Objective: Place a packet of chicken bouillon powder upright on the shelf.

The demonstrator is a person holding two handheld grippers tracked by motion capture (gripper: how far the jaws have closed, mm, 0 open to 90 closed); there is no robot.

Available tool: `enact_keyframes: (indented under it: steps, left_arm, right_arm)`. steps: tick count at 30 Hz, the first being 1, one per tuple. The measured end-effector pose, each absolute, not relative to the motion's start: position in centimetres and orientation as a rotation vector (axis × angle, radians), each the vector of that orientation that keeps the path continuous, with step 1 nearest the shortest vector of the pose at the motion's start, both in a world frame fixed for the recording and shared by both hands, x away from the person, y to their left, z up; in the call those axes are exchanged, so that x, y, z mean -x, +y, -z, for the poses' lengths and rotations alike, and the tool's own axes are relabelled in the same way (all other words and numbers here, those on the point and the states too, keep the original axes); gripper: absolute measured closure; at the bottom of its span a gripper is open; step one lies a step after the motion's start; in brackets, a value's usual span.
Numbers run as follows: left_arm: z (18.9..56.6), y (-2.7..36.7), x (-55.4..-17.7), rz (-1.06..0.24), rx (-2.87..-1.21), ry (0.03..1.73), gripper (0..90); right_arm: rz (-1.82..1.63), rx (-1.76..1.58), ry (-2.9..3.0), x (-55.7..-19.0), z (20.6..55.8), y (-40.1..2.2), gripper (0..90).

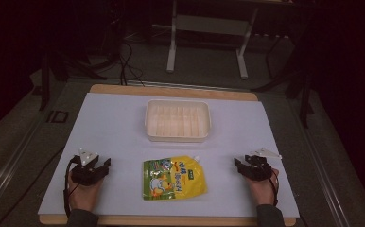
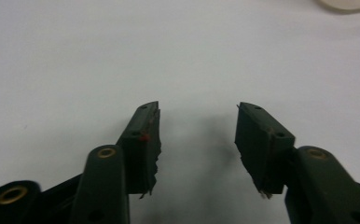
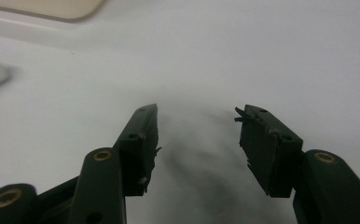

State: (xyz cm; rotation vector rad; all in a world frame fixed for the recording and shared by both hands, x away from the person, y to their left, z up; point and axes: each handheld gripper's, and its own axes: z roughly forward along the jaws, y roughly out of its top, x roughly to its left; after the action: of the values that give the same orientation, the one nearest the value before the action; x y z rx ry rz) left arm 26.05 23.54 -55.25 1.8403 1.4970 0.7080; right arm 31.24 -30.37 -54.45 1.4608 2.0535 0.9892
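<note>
We judged the likeliest trouble to lie with the soft yellow-and-green spouted pouch printed with a cartoon duck, which lay flat near the front edge of the white-covered wooden table, between our two hands. It looked like limp, glossy film, so a pinch taken on the flat face could have slid off, and a lift by one corner could have let the contents sag and the bag fold. Its small white spout pointed toward the far right corner and might have caught on a rim.

Beyond the pouch, apart from it, sat the shallow cream rectangular plastic tray with a ribbed floor. It looked light and rigid, so a nudge could have skated it across the smooth sheet.

Our left black two-jaw gripper rested left of the pouch, its jaws spread wide with nothing between them; the worn, frayed pads might have gripped poorly. Our right black two-jaw gripper sat to the right, equally wide and empty, pads similarly ragged.
</note>
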Motion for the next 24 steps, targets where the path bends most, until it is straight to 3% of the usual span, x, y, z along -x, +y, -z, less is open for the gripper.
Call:
enact_keyframes:
  steps: [24]
  left_arm:
    - [55.0,20.7,-25.2,-0.632,-1.949,1.331,55.0]
  right_arm:
    - [-1.178,-1.420,2.246,-29.9,53.4,-26.8,47.8]
